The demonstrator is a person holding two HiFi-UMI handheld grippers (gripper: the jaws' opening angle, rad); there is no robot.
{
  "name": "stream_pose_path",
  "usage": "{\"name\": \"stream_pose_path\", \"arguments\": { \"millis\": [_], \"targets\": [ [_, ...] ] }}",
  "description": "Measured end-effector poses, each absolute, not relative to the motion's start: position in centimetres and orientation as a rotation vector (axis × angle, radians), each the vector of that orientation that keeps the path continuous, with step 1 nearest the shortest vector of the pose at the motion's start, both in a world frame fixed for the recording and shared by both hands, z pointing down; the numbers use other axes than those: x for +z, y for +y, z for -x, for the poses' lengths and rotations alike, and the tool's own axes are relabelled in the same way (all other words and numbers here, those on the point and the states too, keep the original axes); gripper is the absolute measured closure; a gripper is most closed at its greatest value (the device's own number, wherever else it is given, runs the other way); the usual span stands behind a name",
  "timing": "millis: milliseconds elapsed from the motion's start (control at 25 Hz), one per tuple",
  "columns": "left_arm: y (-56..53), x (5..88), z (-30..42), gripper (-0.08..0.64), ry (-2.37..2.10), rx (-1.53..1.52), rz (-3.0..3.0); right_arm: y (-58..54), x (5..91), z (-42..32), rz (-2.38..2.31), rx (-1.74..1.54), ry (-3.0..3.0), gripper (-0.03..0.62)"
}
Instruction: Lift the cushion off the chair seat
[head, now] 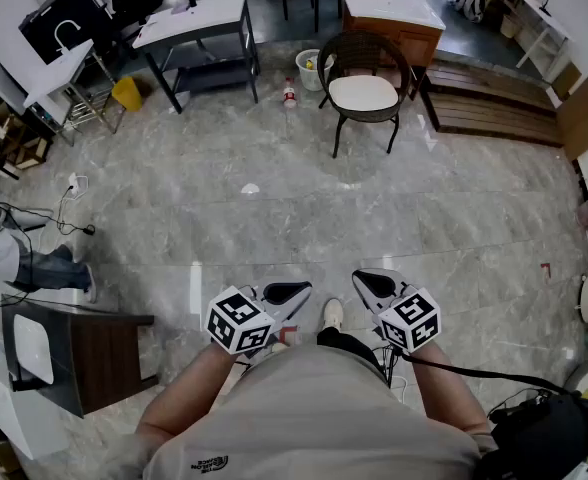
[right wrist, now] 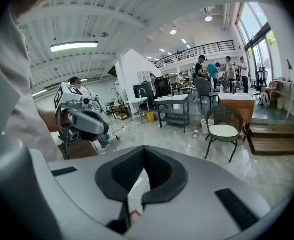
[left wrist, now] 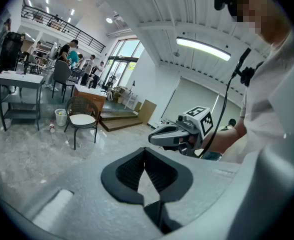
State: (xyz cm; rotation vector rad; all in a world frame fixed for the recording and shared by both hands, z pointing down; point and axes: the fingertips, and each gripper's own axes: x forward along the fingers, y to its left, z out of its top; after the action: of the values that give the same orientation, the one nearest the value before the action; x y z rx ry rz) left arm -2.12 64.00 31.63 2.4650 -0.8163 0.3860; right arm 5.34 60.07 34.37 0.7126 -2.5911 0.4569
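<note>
Cushion (head: 364, 92): off-white, plain. Chair (head: 372, 50): dark brown woven wicker, black legs. Floor (head: 274, 208): grey marble, pale veining, glossy. Left gripper (head: 288, 293), right gripper (head: 374, 285): light grey shells. Fingers (left wrist: 129, 171): black, ribbed pads. Marker cubes (head: 239, 320): white with black square patterns. Far-left desk (head: 199, 16): white top, black frame. Bin (head: 127, 93): yellow. Far-right steps (head: 494, 103): brown wood. Bottle (head: 289, 95): red label. Shoe (head: 332, 314): white. Shirt (head: 314, 408): beige.
</note>
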Motion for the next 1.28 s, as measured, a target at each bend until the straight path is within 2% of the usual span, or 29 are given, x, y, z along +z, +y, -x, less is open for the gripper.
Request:
{"name": "stream_pose_path", "arguments": {
  "millis": [800,1280],
  "targets": [
    [49.9,33.0,-4.4,0.552,-0.862,0.383,-2.418,46.3,35.7,-13.5,-0.755,0.535,-2.605,0.574],
    [34.9,33.5,-1.7,0.552,-0.742,0.357,-2.430,32.4,37.7,-12.4,-0.970,0.751,-2.552,0.536]
  ]
}}
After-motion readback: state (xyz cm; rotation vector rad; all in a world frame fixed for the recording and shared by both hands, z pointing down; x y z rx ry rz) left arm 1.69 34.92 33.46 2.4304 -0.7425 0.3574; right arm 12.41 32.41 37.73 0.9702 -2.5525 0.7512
